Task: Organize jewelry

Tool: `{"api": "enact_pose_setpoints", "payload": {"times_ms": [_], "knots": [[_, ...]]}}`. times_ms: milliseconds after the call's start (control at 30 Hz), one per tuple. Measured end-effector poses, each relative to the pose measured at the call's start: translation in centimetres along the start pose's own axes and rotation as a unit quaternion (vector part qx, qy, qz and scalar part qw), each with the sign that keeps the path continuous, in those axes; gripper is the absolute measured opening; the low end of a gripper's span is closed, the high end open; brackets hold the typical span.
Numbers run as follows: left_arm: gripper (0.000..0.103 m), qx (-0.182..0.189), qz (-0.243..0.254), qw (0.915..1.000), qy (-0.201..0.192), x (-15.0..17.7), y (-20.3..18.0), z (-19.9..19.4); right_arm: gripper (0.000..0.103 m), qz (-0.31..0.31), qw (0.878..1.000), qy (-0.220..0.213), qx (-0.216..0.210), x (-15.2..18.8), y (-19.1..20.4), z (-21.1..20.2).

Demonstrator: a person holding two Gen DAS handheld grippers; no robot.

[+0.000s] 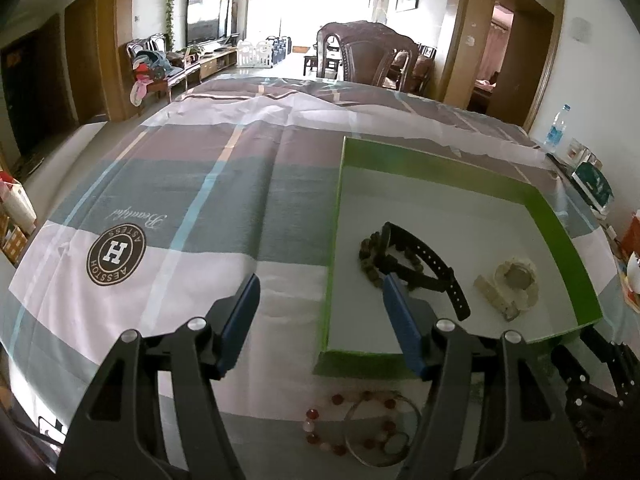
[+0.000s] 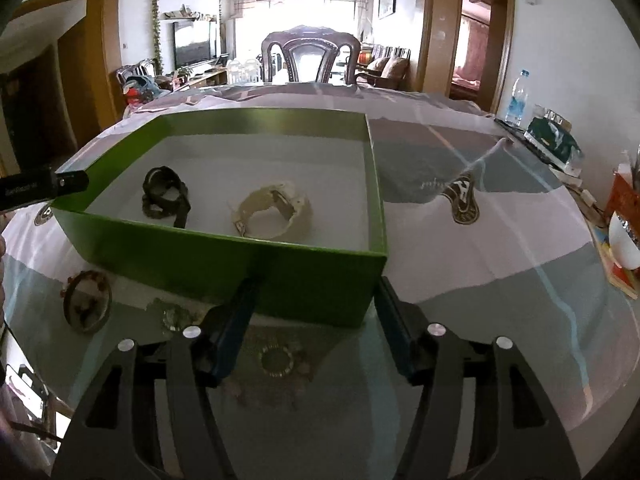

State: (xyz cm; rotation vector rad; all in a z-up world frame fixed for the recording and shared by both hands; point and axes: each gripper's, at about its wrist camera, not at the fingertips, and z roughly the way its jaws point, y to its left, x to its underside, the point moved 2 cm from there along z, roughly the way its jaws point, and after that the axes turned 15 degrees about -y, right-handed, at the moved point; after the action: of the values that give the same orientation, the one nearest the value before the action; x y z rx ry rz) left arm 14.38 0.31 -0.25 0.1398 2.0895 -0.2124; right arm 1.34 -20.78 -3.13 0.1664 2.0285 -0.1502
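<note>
A green box (image 1: pixel 448 162) with a white floor sits on the table; it also shows in the right wrist view (image 2: pixel 224 256). Inside lie a black watch (image 1: pixel 430 266) over a dark bead bracelet (image 1: pixel 366 256), and a cream watch (image 1: pixel 512 280). The right wrist view shows the black watch (image 2: pixel 166 196) and cream watch (image 2: pixel 276 212) too. A red and white bead bracelet (image 1: pixel 344 428) and a silver bangle (image 1: pixel 380 428) lie on the cloth near the box's front edge. My left gripper (image 1: pixel 320 284) is open and empty above them. My right gripper (image 2: pixel 316 284) is open and empty at the box's front wall.
A striped tablecloth (image 1: pixel 200 184) with a round logo covers the table. A carved wooden chair (image 2: pixel 310 56) stands at the far side. A water bottle (image 2: pixel 518 96), a dark box (image 2: pixel 552 140) and small items crowd the right edge. A bangle (image 2: pixel 86 306) and small pieces (image 2: pixel 276 360) lie in front of the box.
</note>
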Motion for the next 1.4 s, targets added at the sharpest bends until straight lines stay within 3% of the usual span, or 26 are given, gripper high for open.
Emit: {"api": "enact_pose_setpoints", "payload": {"times_ms": [167,400,600,767,900,933,1000,1400], "knots": [[0.064,0.006,-0.006,0.9999,0.008,0.0,-0.3,0.3,0.063,-0.001,1.000,-0.002,-0.007,0.0,0.0,0.4],[0.072,0.019,0.005,0.9998,-0.008,1.0,0.0,-3.5,0.063,0.018,1.000,0.004,0.014,1.0,-3.1,-2.0],[0.072,0.025,0.034,0.9986,0.033,4.8,-0.1,-4.5,0.063,0.023,0.999,0.033,-0.013,3.1,-3.2,-3.2],[0.072,0.021,0.032,0.9974,0.061,6.6,0.2,-3.8,0.053,0.010,0.998,0.053,-0.023,3.8,-1.5,-2.1],[0.072,0.024,0.032,0.9971,0.065,7.3,0.2,-3.7,0.032,0.002,0.997,0.059,-0.043,4.2,-0.1,-1.4],[0.072,0.025,0.033,0.9969,0.067,7.4,0.1,-3.7,0.019,0.004,0.997,0.060,-0.051,4.0,0.1,-1.4],[0.072,0.029,0.035,0.9966,0.069,7.6,-0.1,-3.6,0.010,0.003,0.997,0.059,-0.049,3.8,0.4,-1.3],[0.072,0.051,0.050,0.9945,0.076,8.0,-2.1,-3.5,0.008,0.015,0.996,-0.013,-0.088,-0.3,1.6,-3.9]]}}
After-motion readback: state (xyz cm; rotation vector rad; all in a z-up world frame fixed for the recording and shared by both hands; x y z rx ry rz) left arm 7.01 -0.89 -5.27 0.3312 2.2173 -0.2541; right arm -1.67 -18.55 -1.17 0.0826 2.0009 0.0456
